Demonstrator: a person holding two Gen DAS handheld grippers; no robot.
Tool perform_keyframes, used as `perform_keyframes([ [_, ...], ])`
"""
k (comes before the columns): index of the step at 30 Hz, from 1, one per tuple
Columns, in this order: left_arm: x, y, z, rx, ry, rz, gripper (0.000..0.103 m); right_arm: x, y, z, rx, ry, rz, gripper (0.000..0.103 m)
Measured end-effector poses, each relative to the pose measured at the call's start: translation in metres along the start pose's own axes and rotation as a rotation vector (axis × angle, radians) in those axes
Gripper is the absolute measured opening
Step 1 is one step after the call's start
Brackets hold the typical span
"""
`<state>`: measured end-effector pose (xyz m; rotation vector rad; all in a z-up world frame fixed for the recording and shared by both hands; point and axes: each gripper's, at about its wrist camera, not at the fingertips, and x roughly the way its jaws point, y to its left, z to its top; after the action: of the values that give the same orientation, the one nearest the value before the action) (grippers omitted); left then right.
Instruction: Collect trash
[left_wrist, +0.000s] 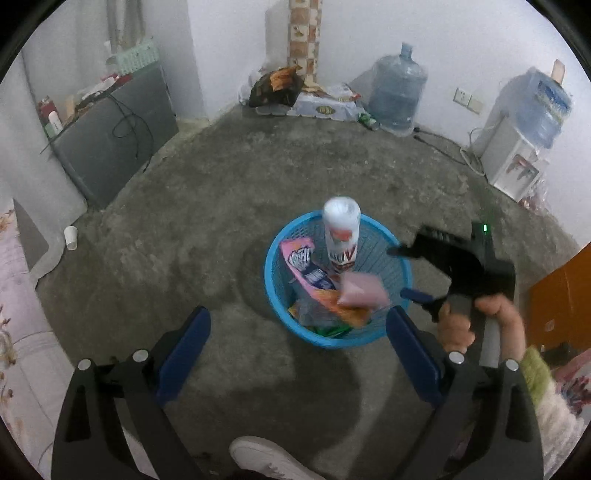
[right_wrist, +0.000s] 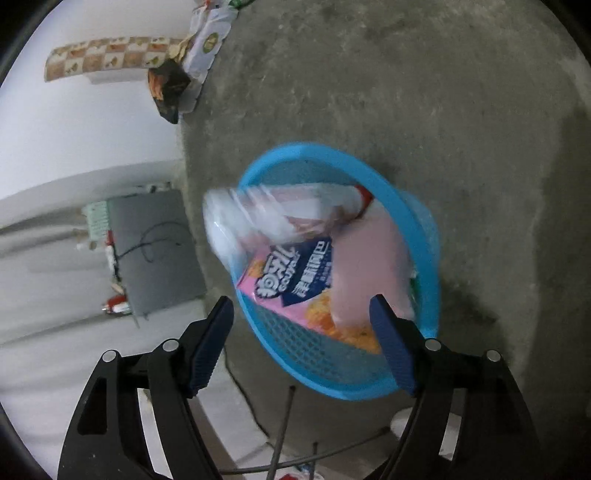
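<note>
A blue mesh basket (left_wrist: 332, 341) stands on the concrete floor. In it are an upright white bottle (left_wrist: 341, 229), a pink-and-blue snack bag (left_wrist: 299, 262) and orange wrappers (left_wrist: 343, 312). A blurred pale pink packet (left_wrist: 364, 293) is over the basket's right side, clear of any pad. My left gripper (left_wrist: 299, 347) is open just short of the basket, with nothing in it. My right gripper (left_wrist: 400, 272), held by a hand (left_wrist: 480, 321), is open at the basket's right rim. In the right wrist view the right gripper (right_wrist: 303, 325) frames the basket (right_wrist: 332, 387), with the pink packet (right_wrist: 369, 266) loose beyond its fingers.
A paper cup (left_wrist: 71, 237) lies on the floor at the left, near patterned bedding (left_wrist: 18, 332). A grey cabinet (left_wrist: 110, 147), a pile of bags (left_wrist: 295, 92), a water jug (left_wrist: 397, 92) and a water dispenser (left_wrist: 517, 147) line the walls. A white shoe (left_wrist: 266, 458) is at the bottom.
</note>
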<state>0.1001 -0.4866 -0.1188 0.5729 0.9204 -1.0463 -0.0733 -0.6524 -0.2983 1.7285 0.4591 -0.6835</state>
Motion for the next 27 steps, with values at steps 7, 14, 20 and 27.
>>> perform_keyframes([
  [7,-0.068,0.017,-0.012,-0.033,-0.103,-0.039,0.094,-0.063,0.006,-0.015,-0.138,-0.085,0.021,0.073],
  [14,-0.152,0.032,-0.045,-0.067,-0.216,-0.065,0.094,-0.121,0.055,-0.059,-0.396,-0.204,0.01,0.077],
  [20,-0.231,0.067,-0.102,-0.176,-0.332,0.025,0.097,-0.152,0.137,-0.172,-0.834,-0.276,-0.01,0.088],
  [27,-0.303,0.11,-0.176,-0.374,-0.412,0.194,0.097,-0.179,0.173,-0.313,-1.247,-0.36,0.028,0.095],
])
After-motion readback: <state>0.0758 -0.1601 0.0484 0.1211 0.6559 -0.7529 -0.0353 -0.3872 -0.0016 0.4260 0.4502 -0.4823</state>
